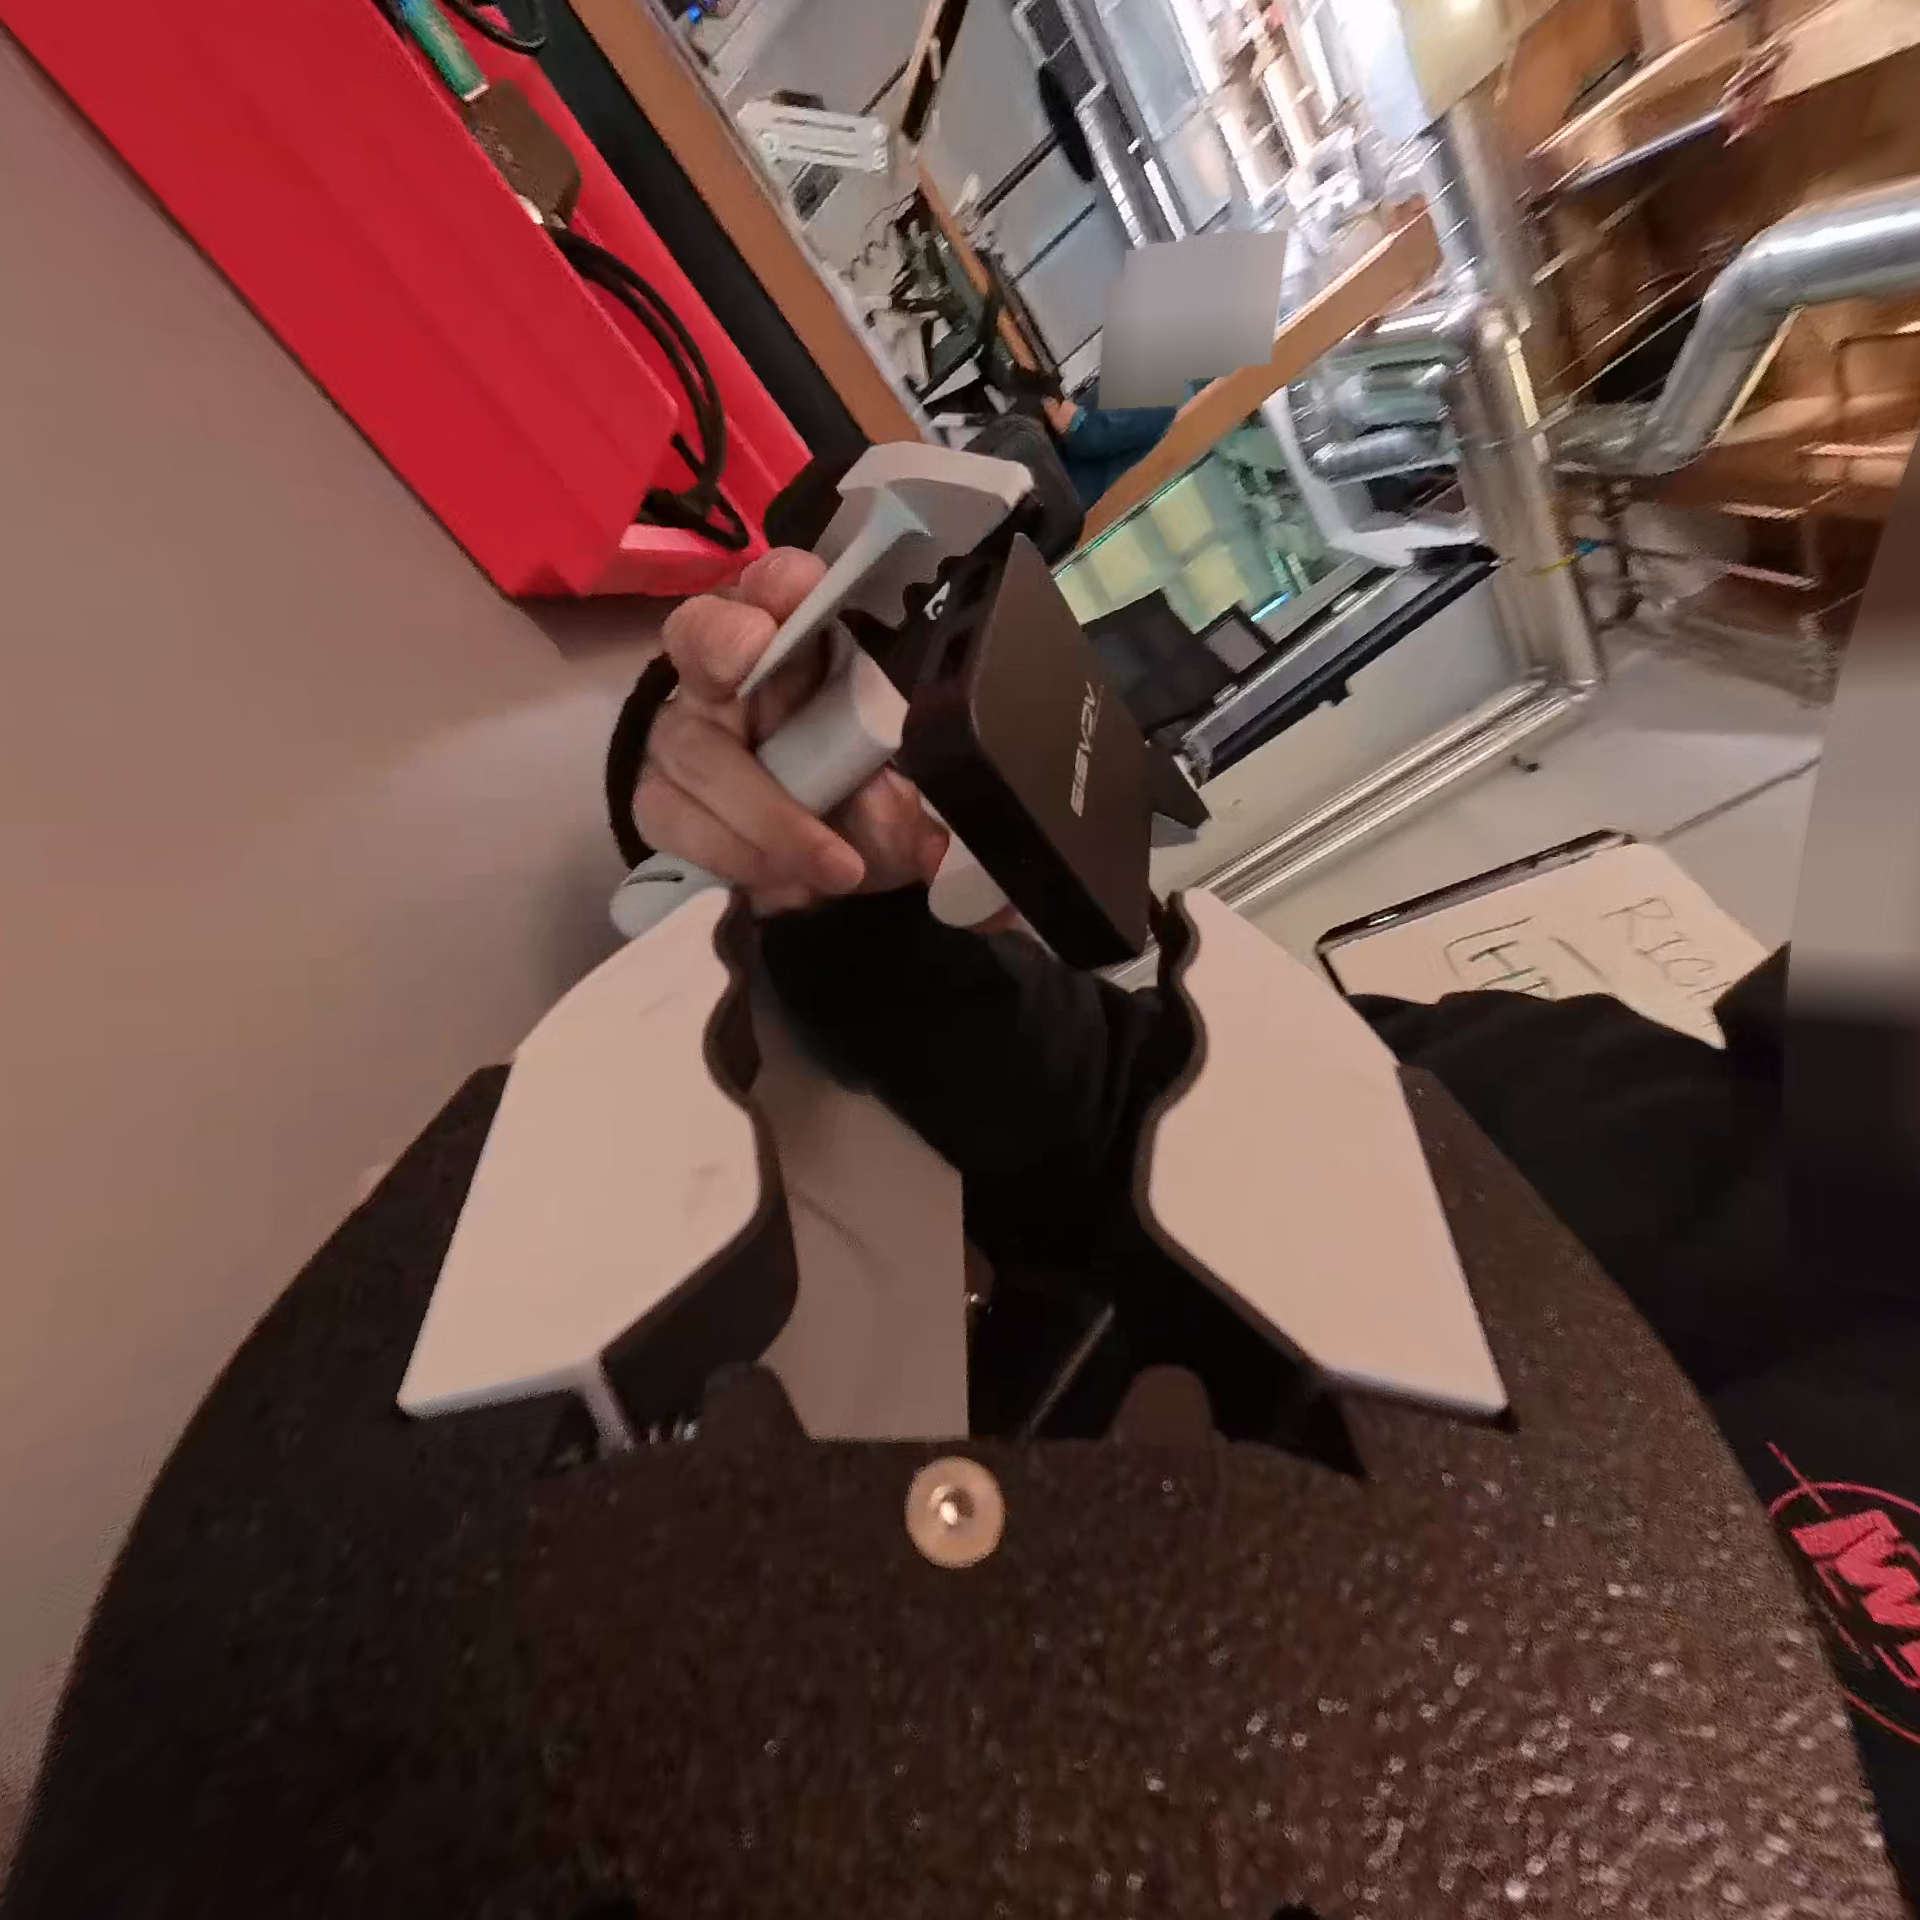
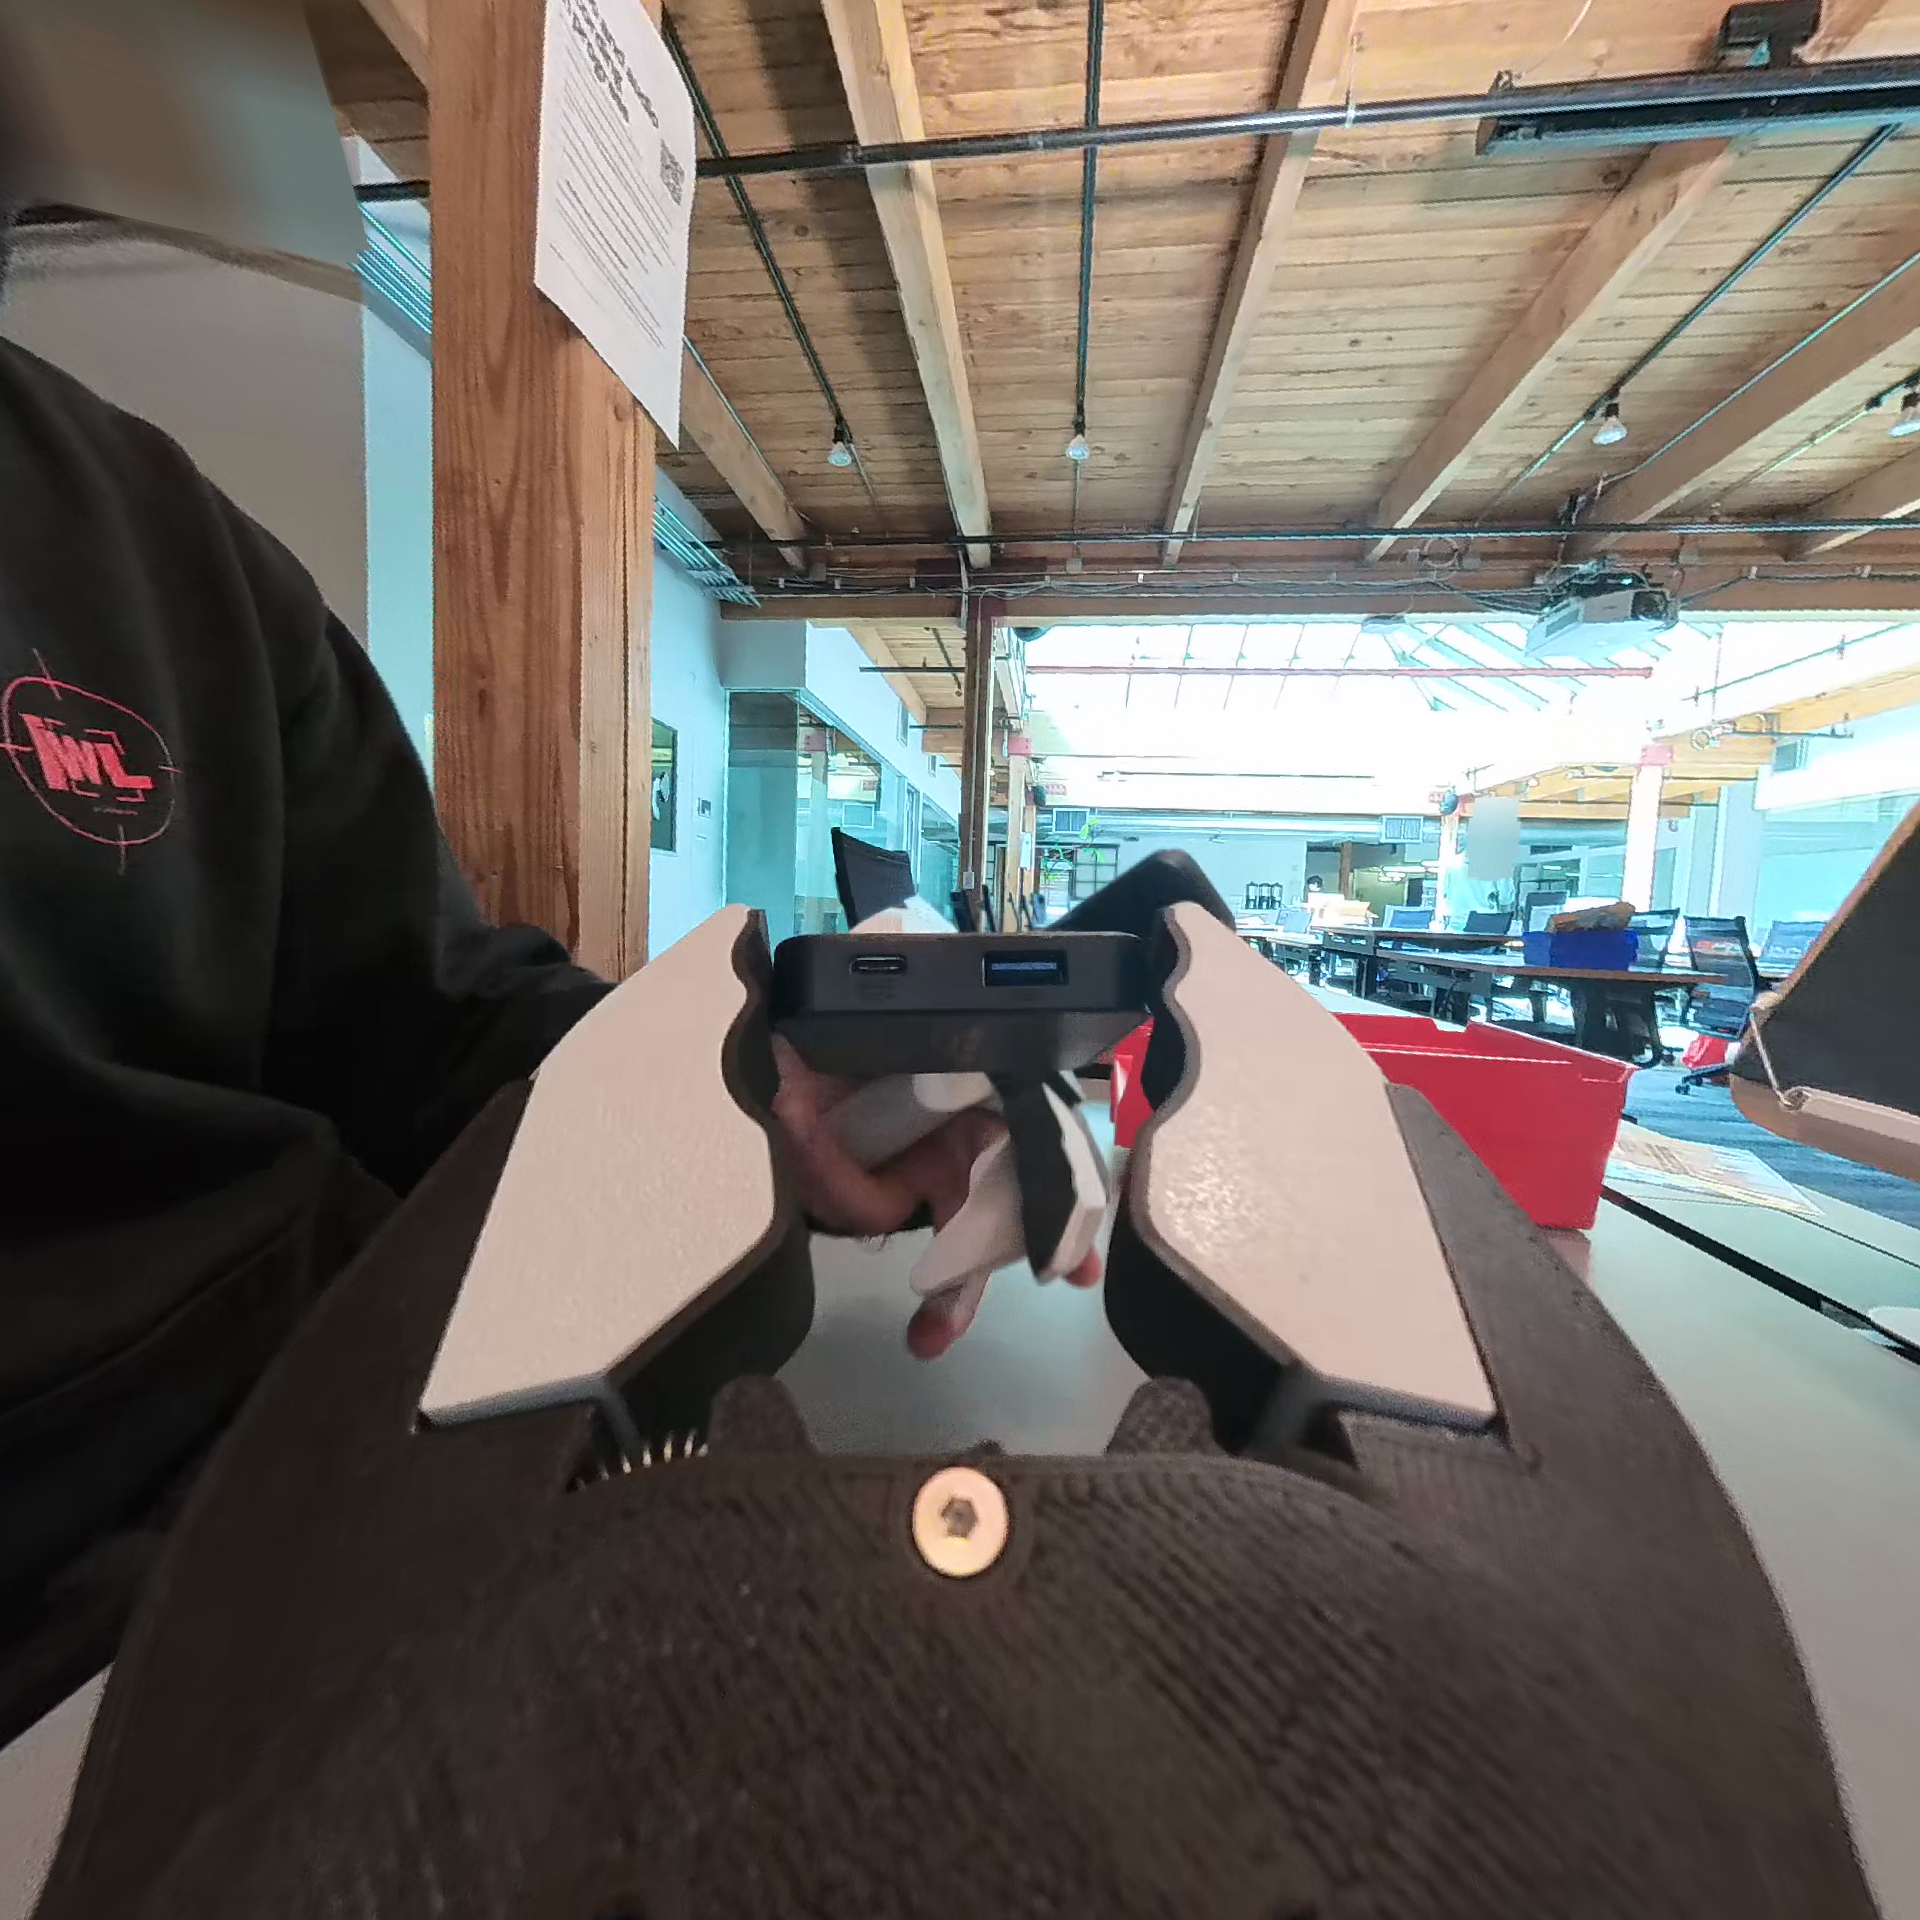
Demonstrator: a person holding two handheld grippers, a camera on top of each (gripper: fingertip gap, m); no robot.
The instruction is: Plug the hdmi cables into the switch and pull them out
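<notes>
The switch is a flat black box (image 2: 956,997) with two ports on the edge facing the right wrist camera. My right gripper (image 2: 961,935) is shut on its two sides and holds it in the air. In the left wrist view the same box (image 1: 1039,748) is tilted, held by the right gripper in a hand (image 1: 748,790). My left gripper (image 1: 956,914) is open and empty just below the box, its right fingertip (image 1: 1195,935) close to the box's lower corner. Black cables (image 1: 686,395) lie in a red bin (image 1: 364,260). No cable is in the switch's visible ports.
The red bin also shows in the right wrist view (image 2: 1455,1101) on the pale table (image 2: 1714,1382). A handwritten paper sheet (image 1: 1558,935) lies on the table. A wooden post (image 2: 530,623) stands close on the left. The person's black sweatshirt (image 2: 156,935) fills the left side.
</notes>
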